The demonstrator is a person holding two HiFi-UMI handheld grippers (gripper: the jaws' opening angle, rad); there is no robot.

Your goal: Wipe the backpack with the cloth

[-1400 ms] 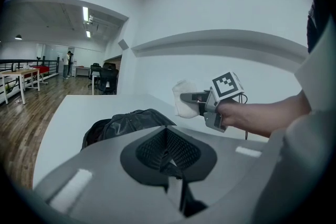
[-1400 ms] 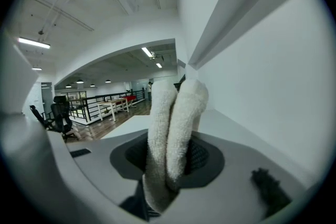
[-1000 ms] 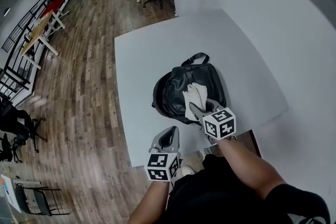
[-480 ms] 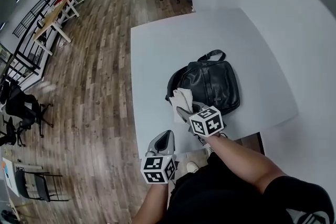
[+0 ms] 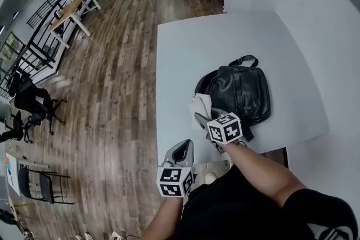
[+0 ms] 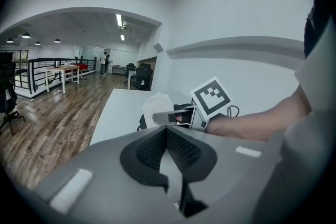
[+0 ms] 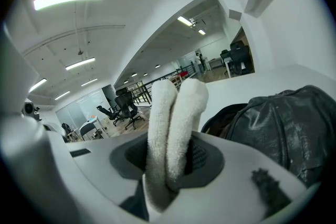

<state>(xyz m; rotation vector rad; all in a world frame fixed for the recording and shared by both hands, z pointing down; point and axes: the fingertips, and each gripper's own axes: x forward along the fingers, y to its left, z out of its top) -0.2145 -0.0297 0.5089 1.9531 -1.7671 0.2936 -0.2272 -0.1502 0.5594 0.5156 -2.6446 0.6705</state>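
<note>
A black leather backpack (image 5: pixel 239 91) lies on the white table (image 5: pixel 191 53), its handle at the far end. My right gripper (image 5: pixel 203 117) is shut on a folded white cloth (image 5: pixel 199 104), held at the backpack's near left edge. In the right gripper view the cloth (image 7: pixel 176 113) sticks up between the jaws, and the backpack (image 7: pixel 283 123) fills the right side. My left gripper (image 5: pixel 181 149) hangs off the table's near edge, over the floor, jaws together with nothing in them. The left gripper view shows the right gripper (image 6: pixel 170 116) with the cloth (image 6: pixel 155 104) ahead.
The table's left edge (image 5: pixel 158 98) drops to a wooden floor (image 5: pixel 107 93). A white wall (image 5: pixel 315 25) runs along the table's right and far sides. Office chairs (image 5: pixel 34 107) and desks (image 5: pixel 70 8) stand far off to the left.
The right gripper has carried the cloth from the top of the backpack leftward to its near left edge. The left gripper has kept its place below the table edge.
</note>
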